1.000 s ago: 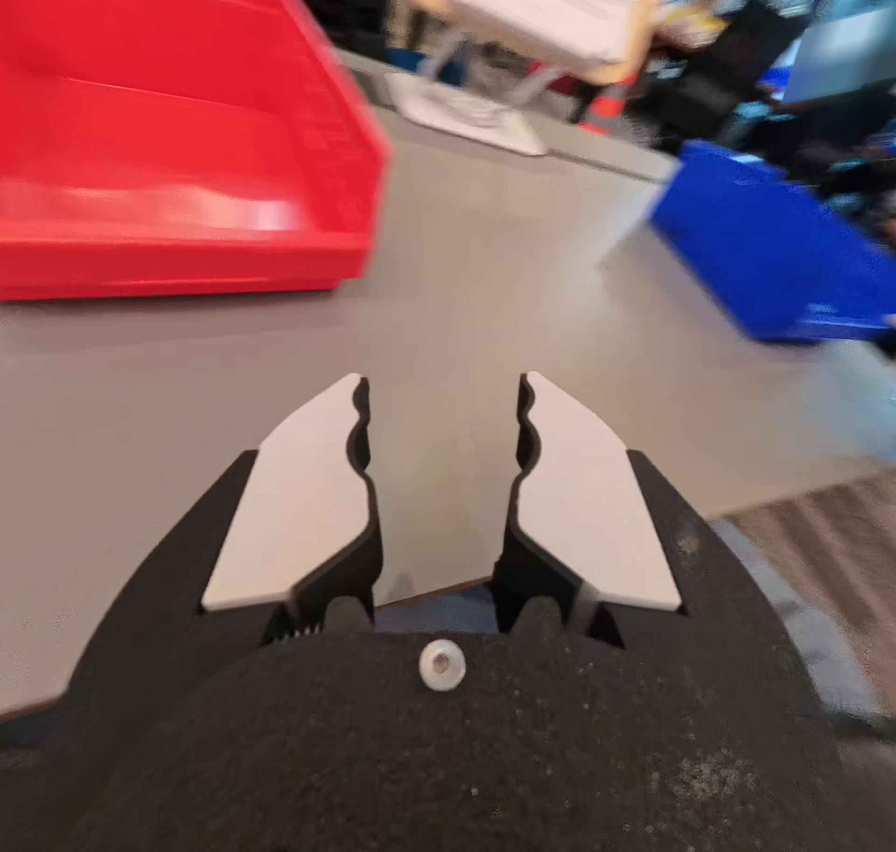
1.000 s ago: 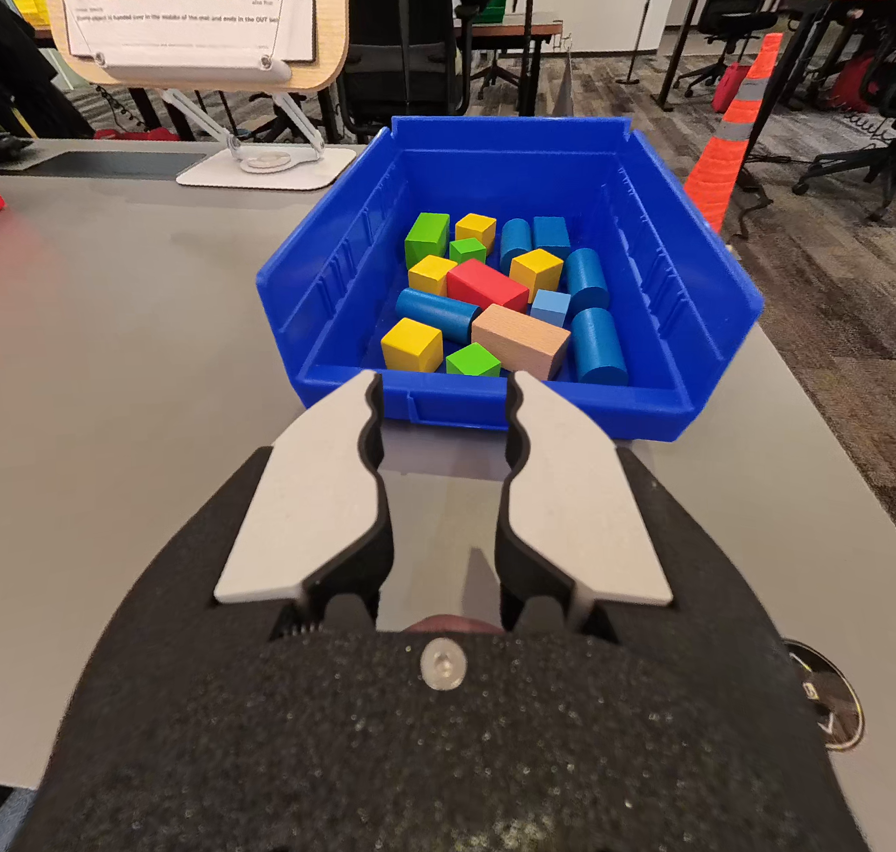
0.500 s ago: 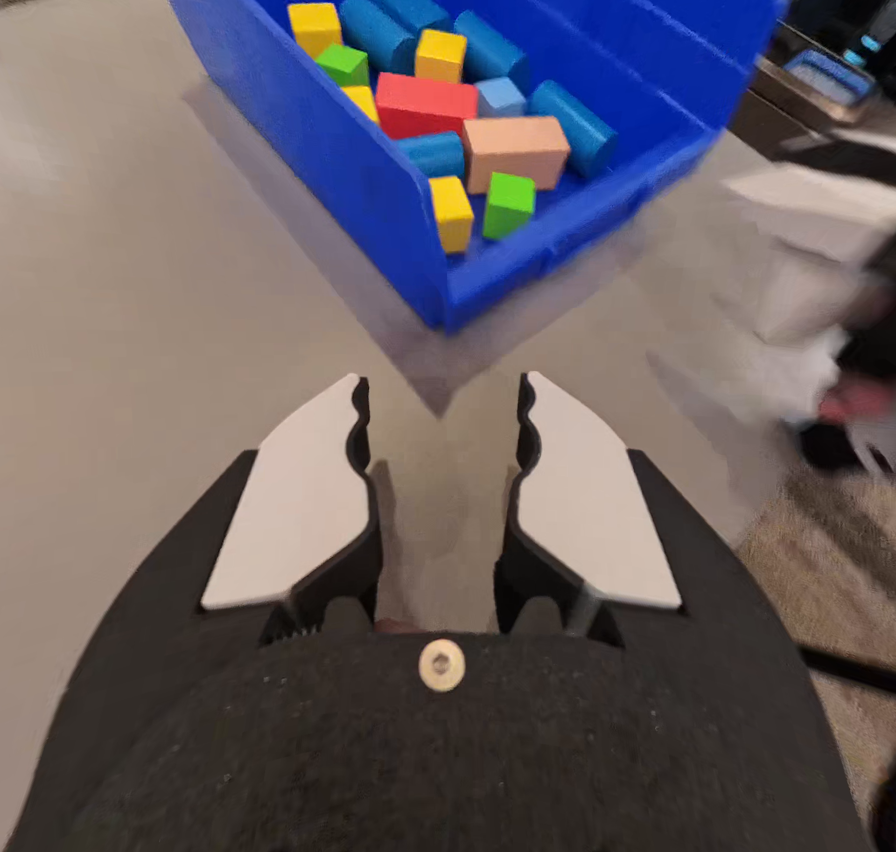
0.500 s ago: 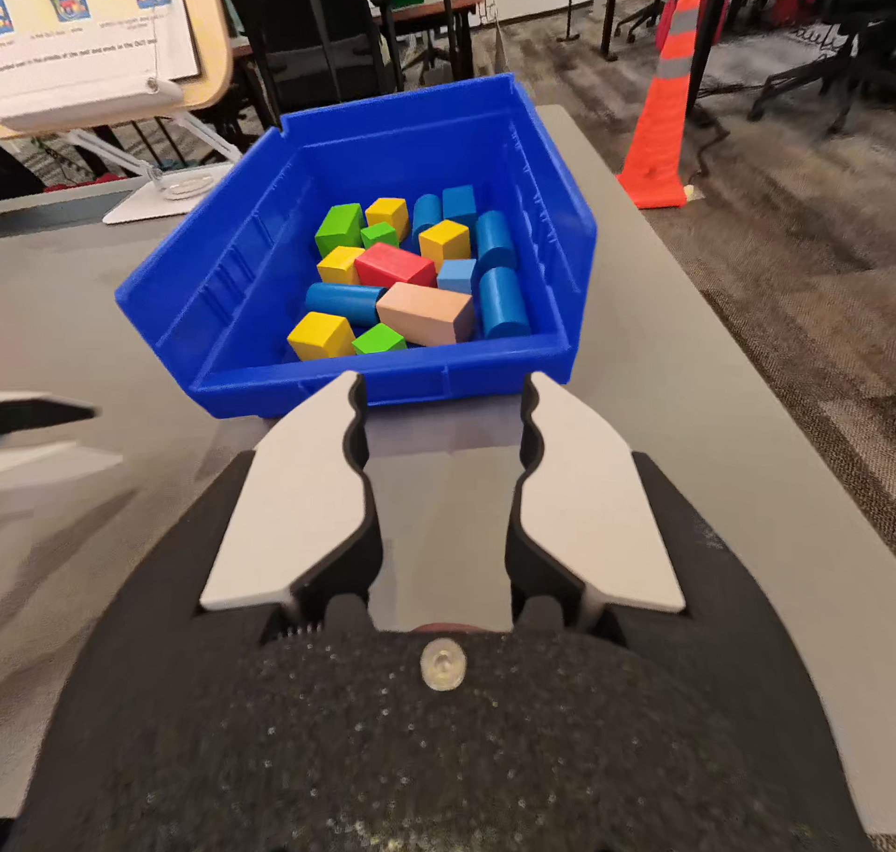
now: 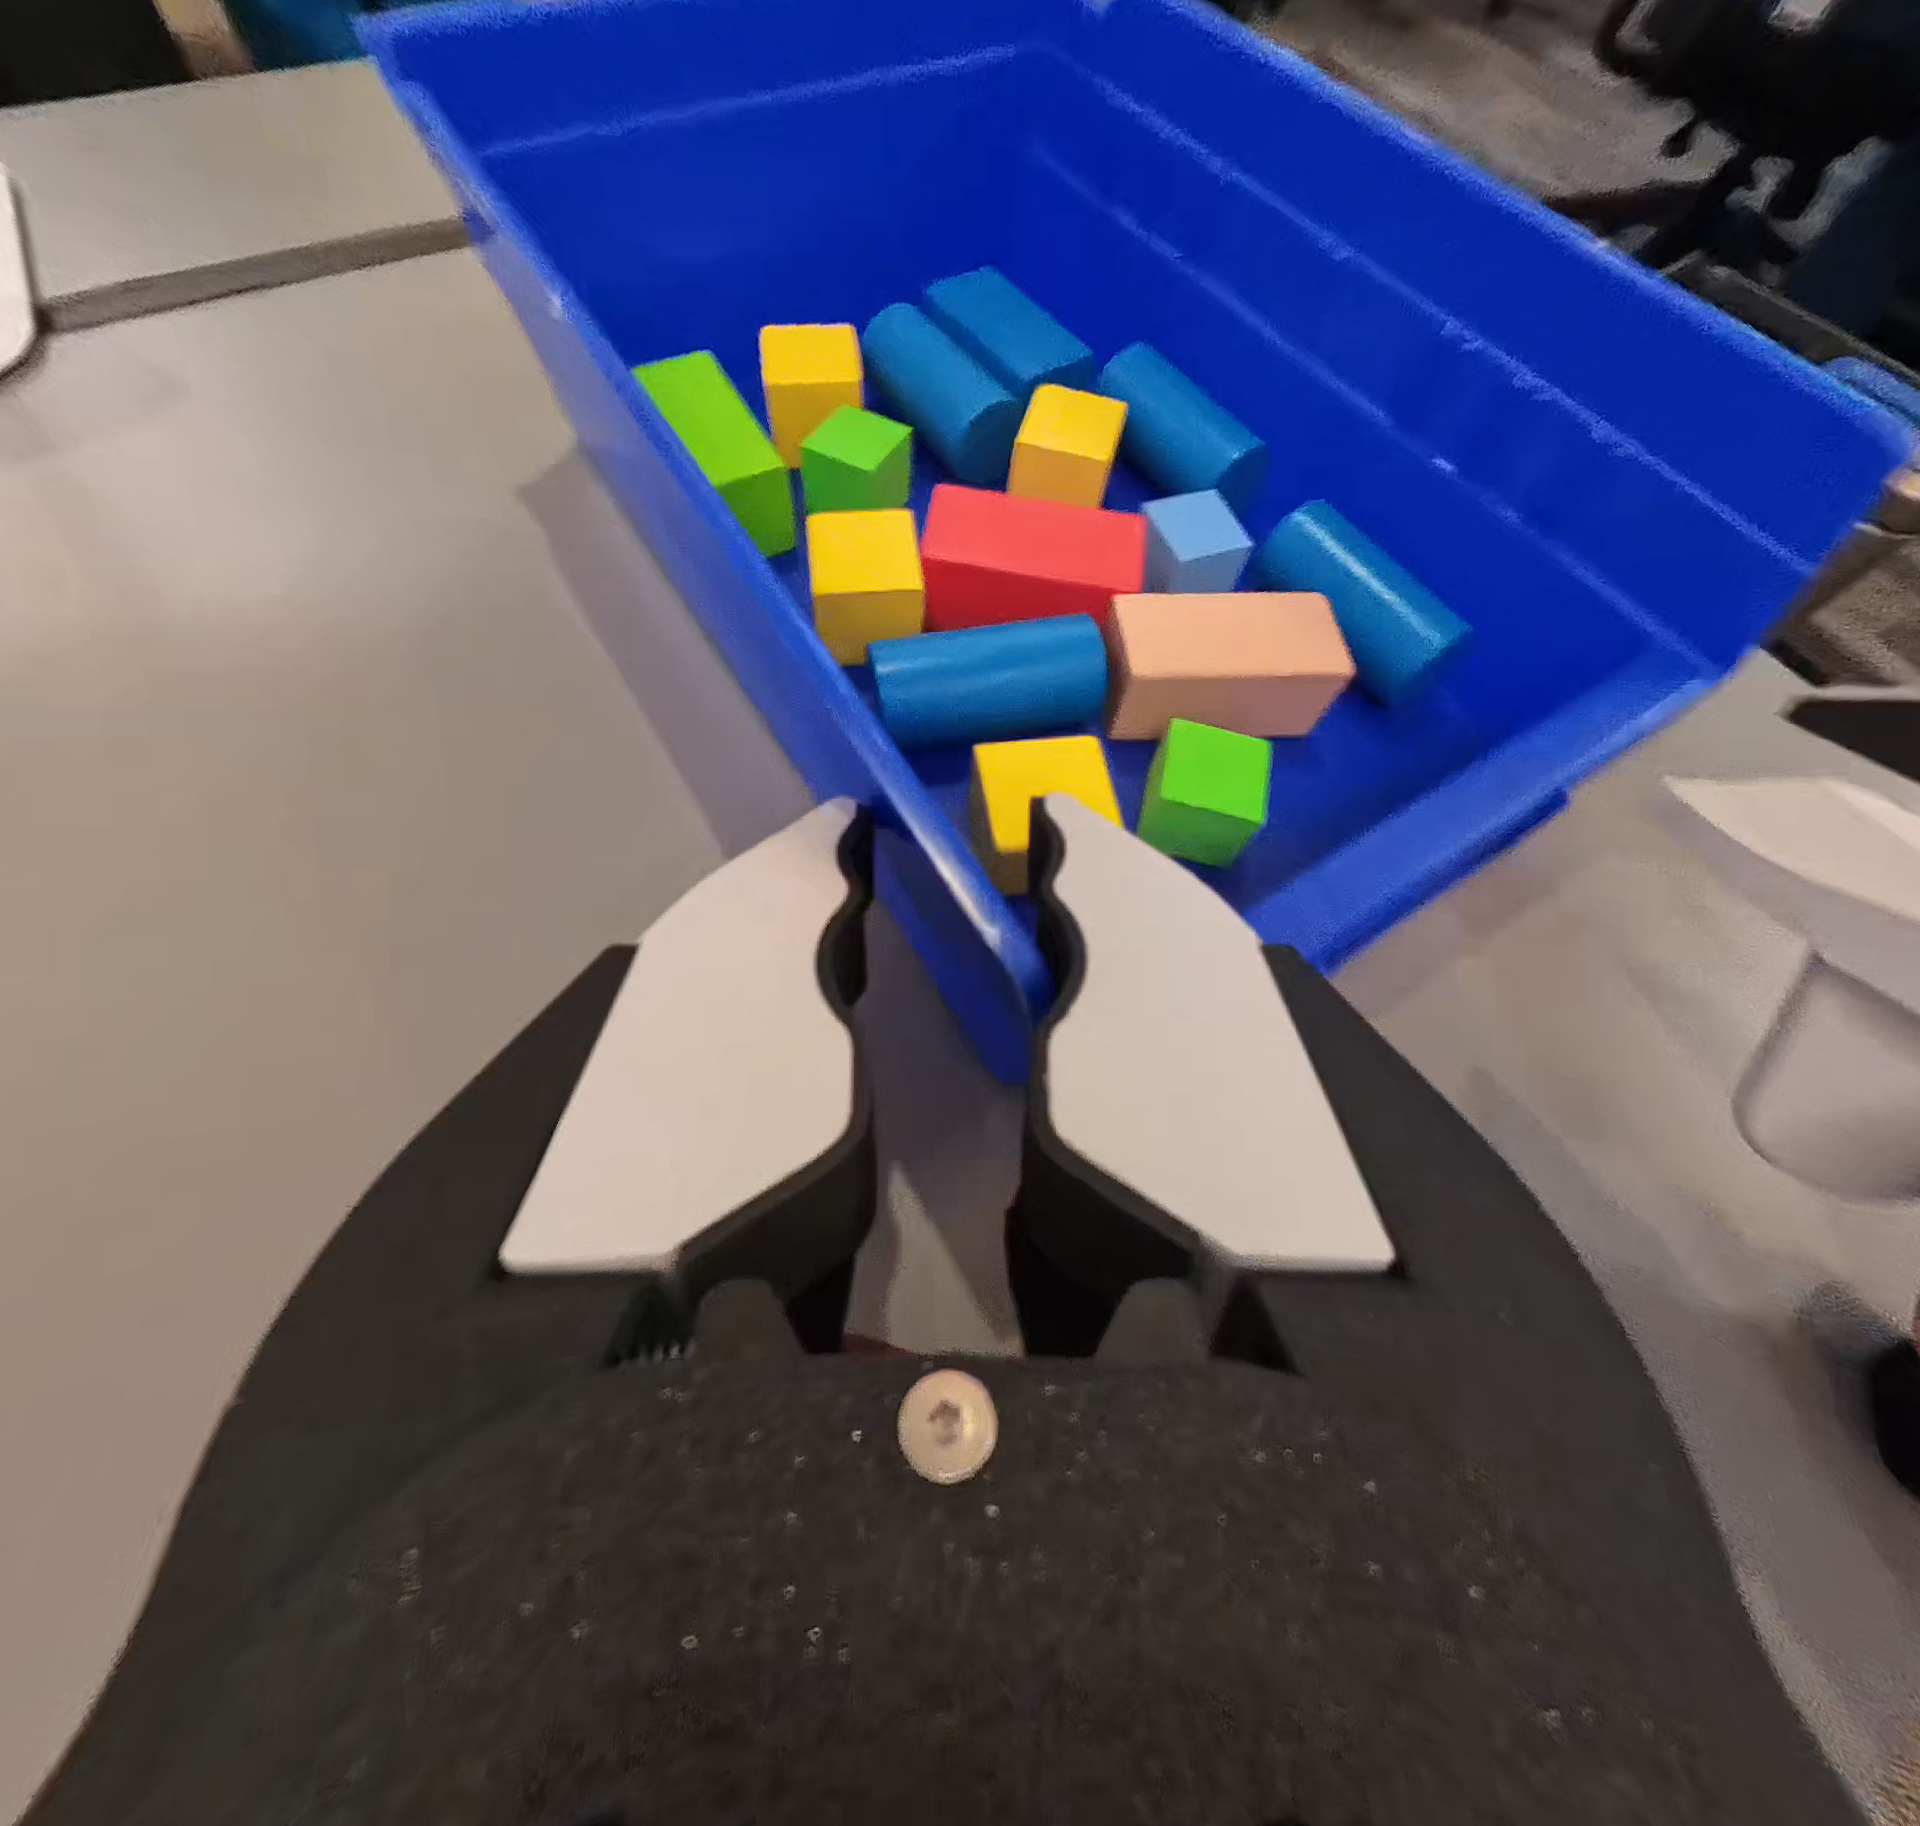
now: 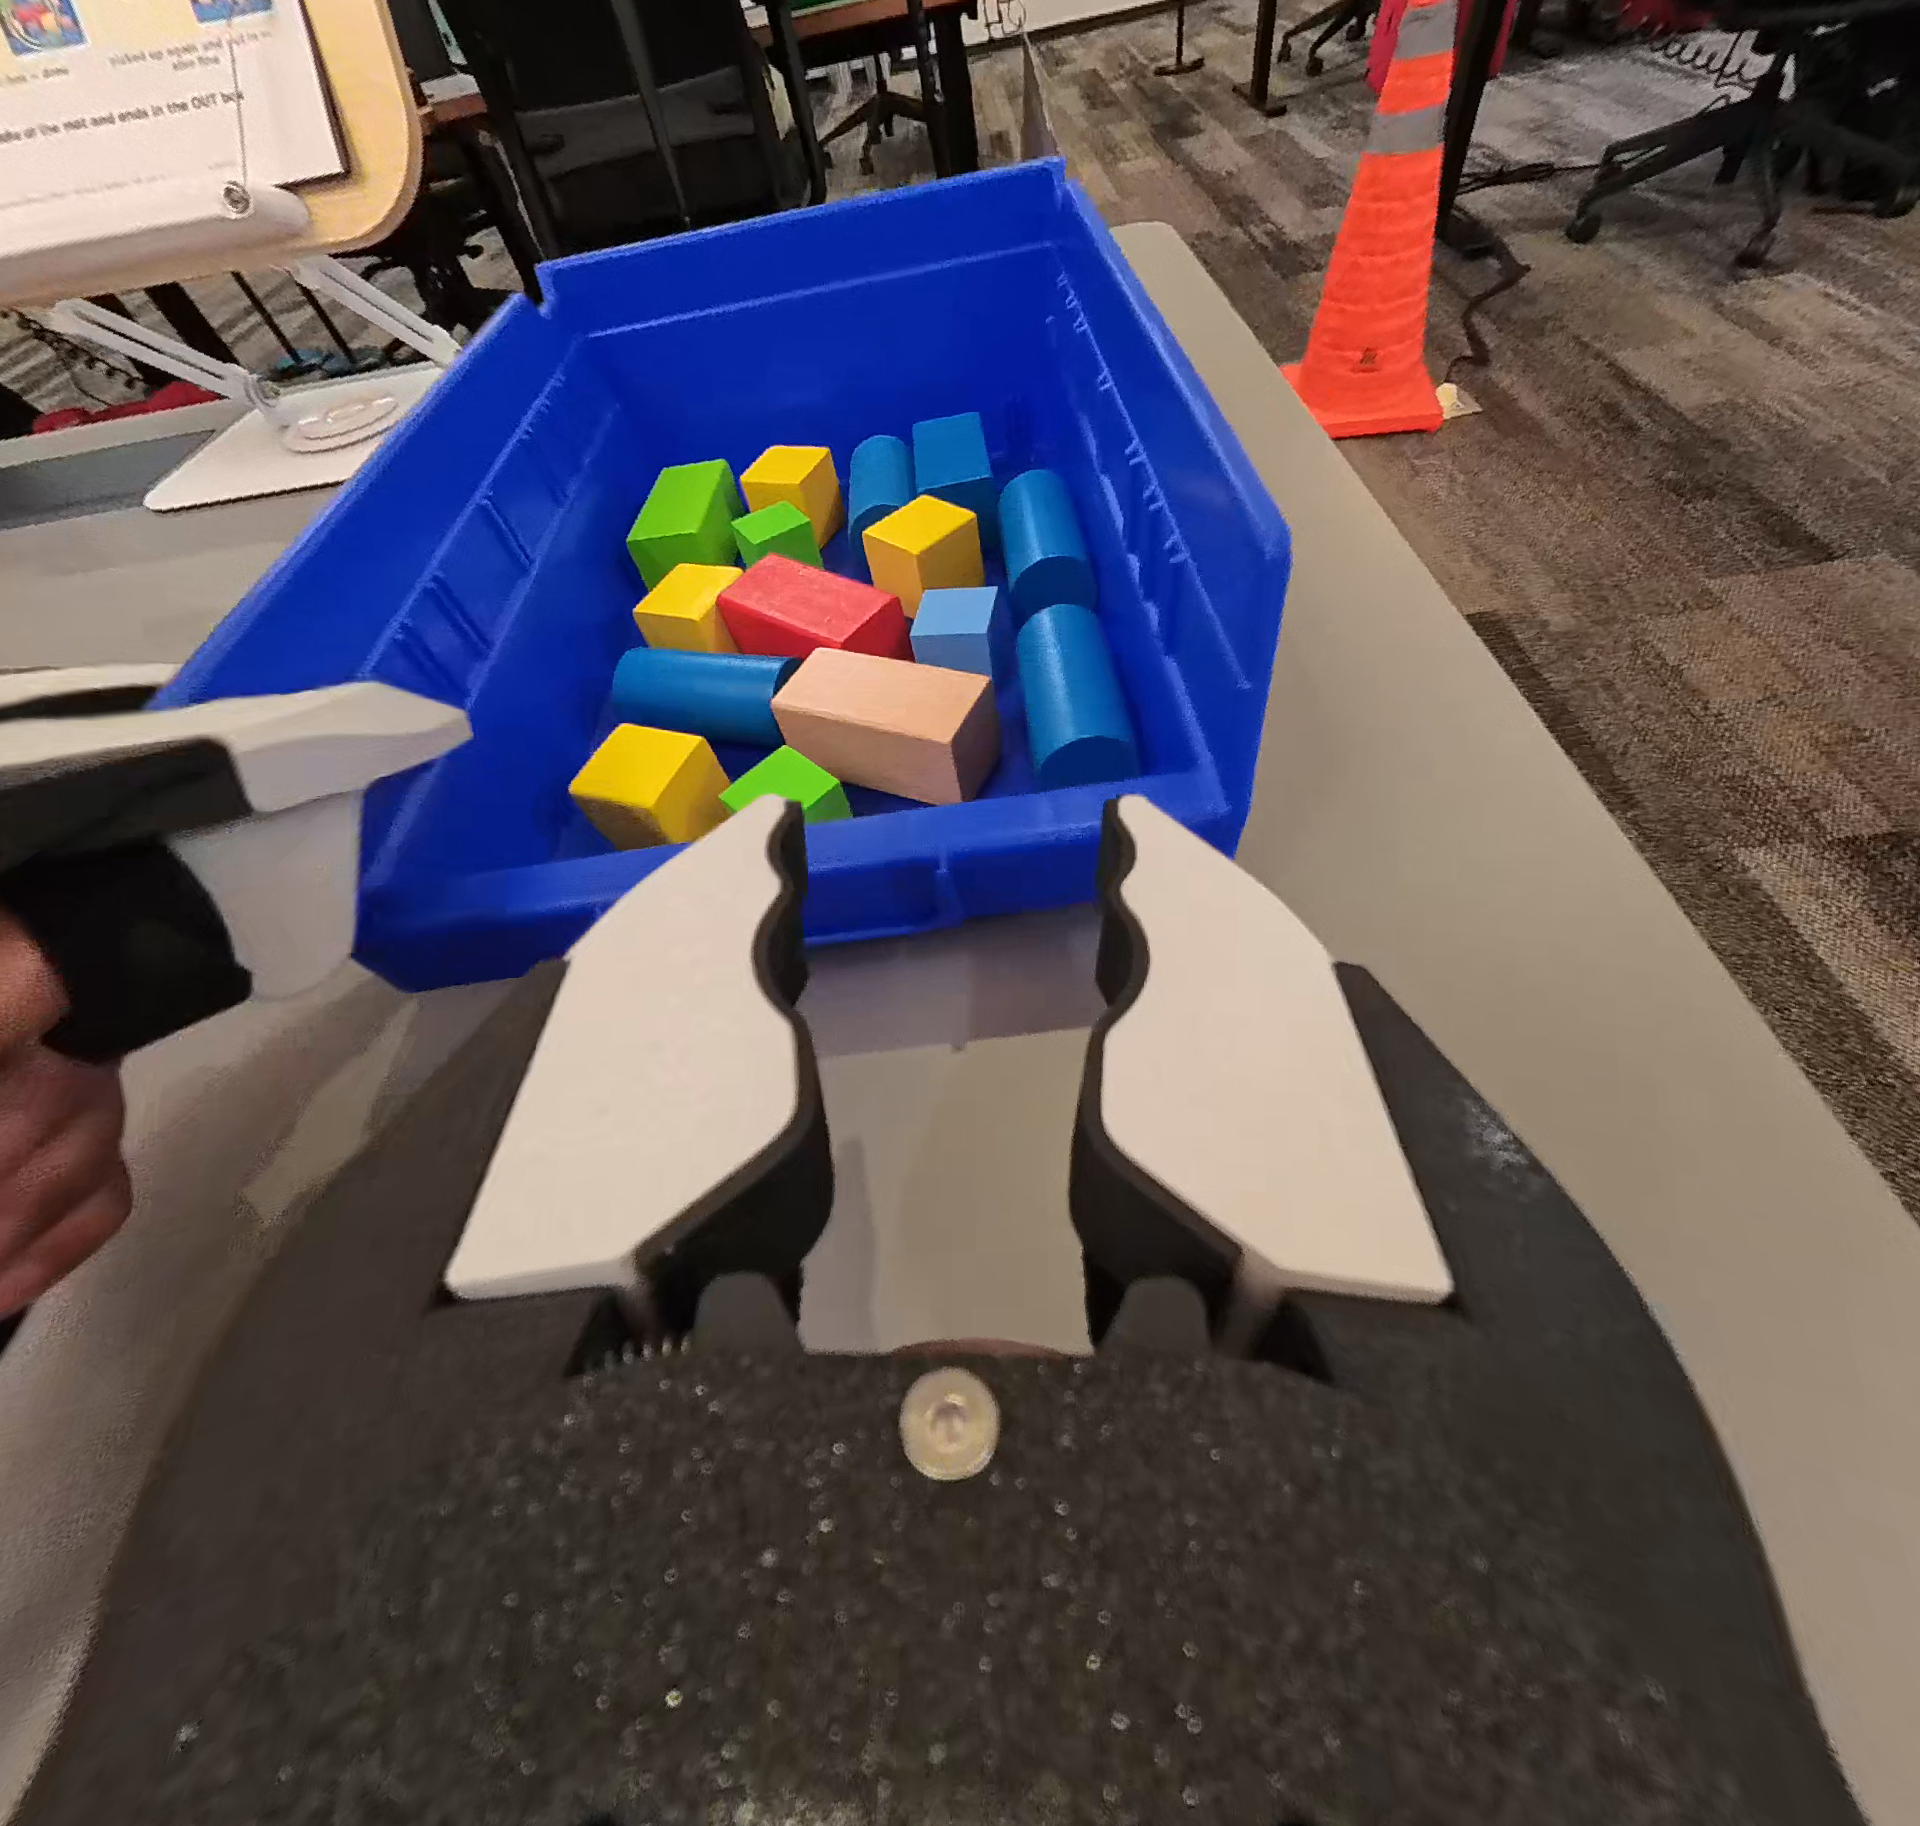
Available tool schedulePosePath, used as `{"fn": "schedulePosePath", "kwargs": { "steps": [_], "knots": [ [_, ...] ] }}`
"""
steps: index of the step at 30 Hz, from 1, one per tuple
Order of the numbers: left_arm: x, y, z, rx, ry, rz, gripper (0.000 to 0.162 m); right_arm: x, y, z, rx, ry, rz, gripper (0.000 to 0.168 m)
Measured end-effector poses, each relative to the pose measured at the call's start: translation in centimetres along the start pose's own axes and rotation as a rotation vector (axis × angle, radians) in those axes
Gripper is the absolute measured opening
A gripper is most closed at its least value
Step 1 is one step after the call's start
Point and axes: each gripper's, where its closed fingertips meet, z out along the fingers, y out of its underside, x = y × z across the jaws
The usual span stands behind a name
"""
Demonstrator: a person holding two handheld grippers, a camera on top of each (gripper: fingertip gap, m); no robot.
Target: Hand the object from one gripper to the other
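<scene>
Two empty hand-held grippers (image 5: 948,820) (image 6: 951,820) face block-filled blue bin (image 6: 468,581).

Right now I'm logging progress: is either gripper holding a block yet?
No: the left gripper and right gripper both show empty open jaws, with the blocks lying in the blue bin.

Coloured wooden blocks lie loose in the blue bin (image 6: 1164,571) on the tabletop (image 6: 1475,841): blue cylinders, yellow and green cubes. A red block (image 6: 810,607) sits mid-pile, touching a tan block (image 6: 888,722) lying flat. One yellow cube (image 6: 649,784) rests nearest the front wall.
</scene>
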Motion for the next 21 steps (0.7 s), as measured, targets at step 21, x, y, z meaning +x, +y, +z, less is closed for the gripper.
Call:
{"fn": "schedulePosePath", "kwargs": {
  "steps": [21],
  "knots": [
    [-17.2,0.6,-12.9,-0.034,-0.233,-0.237,0.003,-16.8,-4.8,4.0,-0.243,-0.033,-0.177,0.005]
  ]
}}
